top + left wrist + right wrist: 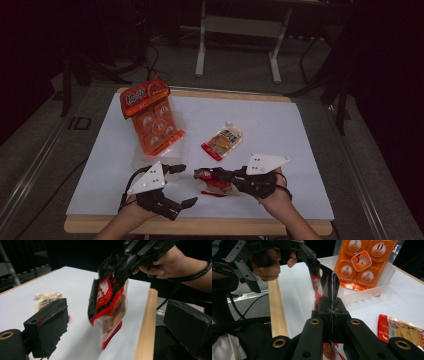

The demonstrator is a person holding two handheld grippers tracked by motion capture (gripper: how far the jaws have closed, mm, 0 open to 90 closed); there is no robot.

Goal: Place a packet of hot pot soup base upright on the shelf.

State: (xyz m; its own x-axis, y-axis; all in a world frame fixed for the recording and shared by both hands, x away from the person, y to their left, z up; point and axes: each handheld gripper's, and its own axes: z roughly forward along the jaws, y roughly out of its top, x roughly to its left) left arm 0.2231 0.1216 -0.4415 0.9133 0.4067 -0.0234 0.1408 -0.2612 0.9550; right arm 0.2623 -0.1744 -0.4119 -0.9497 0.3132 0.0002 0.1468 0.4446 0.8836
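Hold the red packet [214, 190] just as it hangs now: clear of the white table [280, 130], near the front edge, pinched at 1 edge by the right gripper [200, 173], pads [324, 312] pressed together on the film with no gap between them. Do not slacken that pinch; judging by the crumpled film, not much is caught in it.

Bring the left gripper [184, 186] in with its 2 jaws spread wide, as in the left gripper view, where the packet [108, 305] dangles between them and touches neither. Probably a second hold on the packet, for a handover or a tear; hard to say which.

- Aim for flat film near the top seam, not the bulging lower half, which looks likely to slip out.
- Close only once both pads face the film squarely; meeting it edge-on risks folding it aside.
- Close opposite the right pinch, so the packet is not twisted.
- Stay low over the table, in case of a drop.

Steer clear of the orange pack [152, 120] leaning in the clear tray [367, 293] just beyond the left gripper, and of the second packet [222, 141] lying flat farther back.
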